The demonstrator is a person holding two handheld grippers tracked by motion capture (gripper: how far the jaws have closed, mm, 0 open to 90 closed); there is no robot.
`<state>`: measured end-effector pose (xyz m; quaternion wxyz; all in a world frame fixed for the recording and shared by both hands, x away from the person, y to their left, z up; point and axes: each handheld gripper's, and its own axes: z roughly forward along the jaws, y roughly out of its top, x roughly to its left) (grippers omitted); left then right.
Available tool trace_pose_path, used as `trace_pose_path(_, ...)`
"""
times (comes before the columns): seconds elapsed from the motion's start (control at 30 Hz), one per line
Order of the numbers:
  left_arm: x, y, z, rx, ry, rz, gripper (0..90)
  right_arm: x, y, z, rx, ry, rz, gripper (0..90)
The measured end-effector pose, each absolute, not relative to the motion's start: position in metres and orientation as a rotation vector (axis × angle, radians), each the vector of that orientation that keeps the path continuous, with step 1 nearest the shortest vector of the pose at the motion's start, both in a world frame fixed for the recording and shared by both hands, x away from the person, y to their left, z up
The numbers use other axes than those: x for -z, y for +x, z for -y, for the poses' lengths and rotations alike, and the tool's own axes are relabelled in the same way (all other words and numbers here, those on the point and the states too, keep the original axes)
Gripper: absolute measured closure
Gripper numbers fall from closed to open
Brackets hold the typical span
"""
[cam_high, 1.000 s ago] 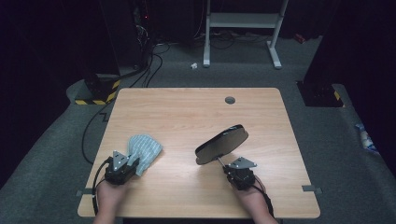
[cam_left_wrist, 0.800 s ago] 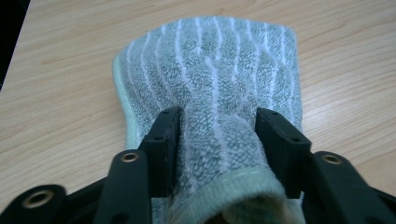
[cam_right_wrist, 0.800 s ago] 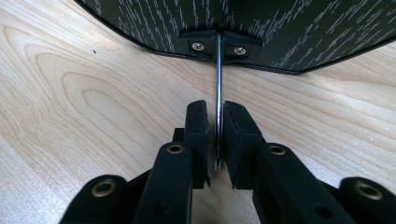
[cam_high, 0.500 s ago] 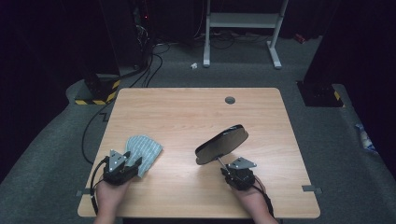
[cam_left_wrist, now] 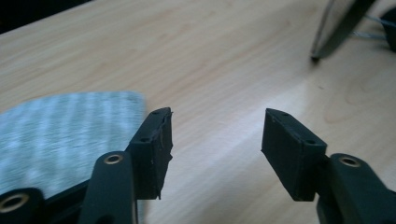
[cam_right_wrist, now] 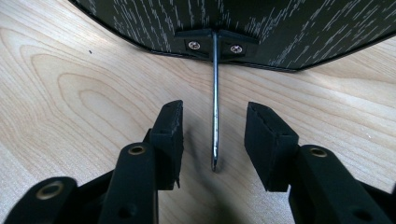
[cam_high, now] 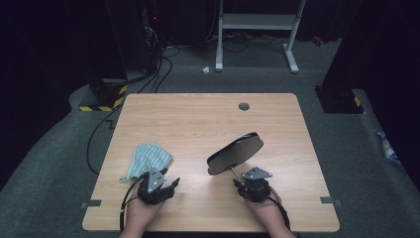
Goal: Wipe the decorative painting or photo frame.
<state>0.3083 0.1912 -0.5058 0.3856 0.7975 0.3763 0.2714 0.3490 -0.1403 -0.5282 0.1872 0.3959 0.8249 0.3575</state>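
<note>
place: lab — dark | cues: bare wooden table (cam_high: 198, 119), floor cables (cam_high: 163, 59), hazard-striped block (cam_high: 101, 101)

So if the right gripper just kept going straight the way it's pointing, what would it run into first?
Most likely the thin metal rod standing between its open jaws, and right behind that the dark oval panel the rod is screwed to.

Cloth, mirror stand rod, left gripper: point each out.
cloth (cam_high: 147, 157), high view, middle of the striped fabric
mirror stand rod (cam_right_wrist: 215, 100), right gripper view, mid-length of the metal rod
left gripper (cam_left_wrist: 215, 135), left gripper view, midway between fingertips
</note>
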Motion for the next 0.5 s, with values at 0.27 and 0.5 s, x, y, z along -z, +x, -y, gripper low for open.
trace_pose_path(0.27, 0.531, 0.311, -0.164, -0.530, 2.143, -0.889, 42.4, 0.528, 0.349, 0.140, -0.996, 1.138, -2.314, 49.6)
trace_pose_path(0.5, 0.531, 0.314, -0.163, -0.502, 2.132, -0.918, 39.0, 0.528, 0.349, 0.140, -0.995, 1.143, -2.315, 46.3)
